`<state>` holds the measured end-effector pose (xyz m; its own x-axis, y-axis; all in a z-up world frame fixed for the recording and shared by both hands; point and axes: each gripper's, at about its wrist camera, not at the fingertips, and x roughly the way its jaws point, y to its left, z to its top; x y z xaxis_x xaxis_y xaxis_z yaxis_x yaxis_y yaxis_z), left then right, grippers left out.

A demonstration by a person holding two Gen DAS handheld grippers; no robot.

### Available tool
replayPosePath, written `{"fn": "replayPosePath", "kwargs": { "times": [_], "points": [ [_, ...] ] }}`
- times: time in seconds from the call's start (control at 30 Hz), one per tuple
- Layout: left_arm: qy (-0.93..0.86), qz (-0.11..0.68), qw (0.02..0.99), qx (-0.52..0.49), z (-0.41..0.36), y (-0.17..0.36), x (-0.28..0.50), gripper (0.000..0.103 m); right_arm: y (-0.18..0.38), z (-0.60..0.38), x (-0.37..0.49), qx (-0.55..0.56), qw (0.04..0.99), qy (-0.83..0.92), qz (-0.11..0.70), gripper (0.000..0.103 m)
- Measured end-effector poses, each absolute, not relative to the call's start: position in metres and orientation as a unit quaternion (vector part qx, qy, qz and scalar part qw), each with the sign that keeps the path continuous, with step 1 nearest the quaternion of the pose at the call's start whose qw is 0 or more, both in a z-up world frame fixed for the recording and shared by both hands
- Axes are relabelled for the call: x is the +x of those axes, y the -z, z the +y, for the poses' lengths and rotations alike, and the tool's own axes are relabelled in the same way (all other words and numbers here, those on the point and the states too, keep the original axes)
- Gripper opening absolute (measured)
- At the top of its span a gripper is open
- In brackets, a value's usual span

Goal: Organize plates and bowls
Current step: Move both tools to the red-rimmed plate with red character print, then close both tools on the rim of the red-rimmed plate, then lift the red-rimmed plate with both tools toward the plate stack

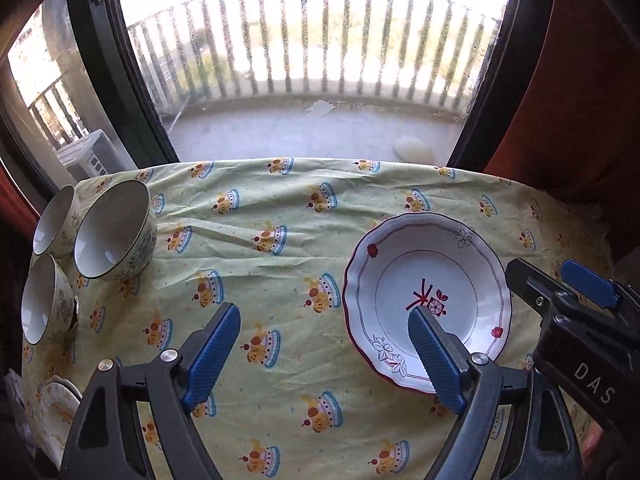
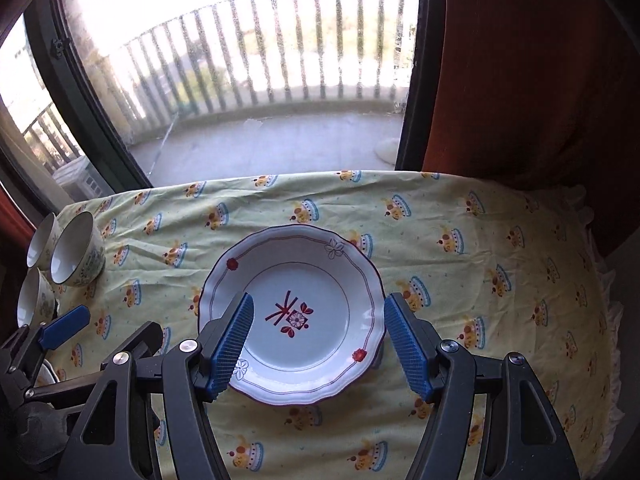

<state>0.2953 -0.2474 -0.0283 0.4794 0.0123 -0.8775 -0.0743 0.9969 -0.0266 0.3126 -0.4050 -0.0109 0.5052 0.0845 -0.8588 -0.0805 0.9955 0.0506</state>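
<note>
A white plate with a red rim and a red flower mark (image 2: 316, 300) lies on the yellow patterned tablecloth (image 2: 460, 280); it also shows in the left wrist view (image 1: 436, 280). My right gripper (image 2: 320, 344) is open and hovers over the plate's near half, fingers either side, holding nothing. My left gripper (image 1: 324, 344) is open and empty over the cloth, left of the plate. Three cream floral bowls (image 1: 114, 230) stand at the table's left edge, also in the right wrist view (image 2: 76, 254). A small plate (image 1: 60, 400) peeks out at the near left corner.
A dark-framed window (image 1: 304, 80) onto a balcony stands right behind the table. A red curtain (image 2: 520, 80) hangs at the right. The right gripper's body (image 1: 580, 320) sits beside the plate in the left wrist view.
</note>
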Motion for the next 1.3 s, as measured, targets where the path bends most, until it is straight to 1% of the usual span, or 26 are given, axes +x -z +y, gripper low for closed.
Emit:
{"fn": "replayPosePath", "kwargs": {
  "times": [0.37, 0.43, 0.6, 0.7, 0.8, 0.83, 0.87, 0.93, 0.97, 1.03, 1.07, 1.1, 1.3],
  "points": [
    [-0.034, 0.532, 0.846, -0.028, -0.271, 0.073, 0.333, 0.086, 0.046, -0.42, 0.352, -0.022, 0.856, -0.038, 0.515, 0.071],
    [-0.036, 0.539, 0.841, -0.029, -0.273, 0.083, 0.338, 0.083, 0.055, -0.422, 0.356, -0.016, 0.851, -0.039, 0.523, 0.071],
    [-0.027, 0.562, 0.826, -0.038, -0.275, 0.102, 0.348, 0.082, 0.081, -0.428, 0.368, 0.005, 0.836, -0.04, 0.547, 0.071],
    [-0.02, 0.568, 0.822, -0.04, -0.275, 0.108, 0.35, 0.08, 0.093, -0.43, 0.374, 0.007, 0.828, -0.035, 0.56, 0.071],
    [-0.019, 0.573, 0.818, -0.04, -0.275, 0.114, 0.353, 0.074, 0.102, -0.431, 0.379, 0.007, 0.823, -0.034, 0.567, 0.07],
    [-0.018, 0.575, 0.817, -0.04, -0.275, 0.115, 0.354, 0.071, 0.104, -0.431, 0.38, 0.007, 0.822, -0.037, 0.569, 0.069],
    [-0.018, 0.577, 0.815, -0.041, -0.275, 0.117, 0.355, 0.069, 0.106, -0.431, 0.38, 0.009, 0.822, -0.038, 0.569, 0.064],
    [-0.016, 0.582, 0.812, -0.042, -0.276, 0.121, 0.356, 0.065, 0.11, -0.431, 0.382, 0.008, 0.819, -0.038, 0.572, 0.06],
    [-0.014, 0.582, 0.812, -0.043, -0.277, 0.121, 0.356, 0.065, 0.112, -0.431, 0.382, 0.012, 0.817, -0.041, 0.574, 0.058],
    [-0.013, 0.583, 0.811, -0.045, -0.277, 0.119, 0.356, 0.063, 0.115, -0.43, 0.382, 0.016, 0.816, -0.044, 0.576, 0.057],
    [-0.009, 0.585, 0.81, -0.049, -0.277, 0.119, 0.356, 0.059, 0.115, -0.43, 0.382, 0.016, 0.816, -0.046, 0.576, 0.057],
    [-0.004, 0.586, 0.809, -0.052, -0.278, 0.119, 0.355, 0.057, 0.115, -0.43, 0.382, 0.017, 0.816, -0.046, 0.576, 0.057],
    [-0.012, 0.588, 0.807, -0.042, -0.277, 0.119, 0.351, 0.059, 0.112, -0.43, 0.378, 0.025, 0.813, -0.045, 0.579, 0.056]
  ]
}}
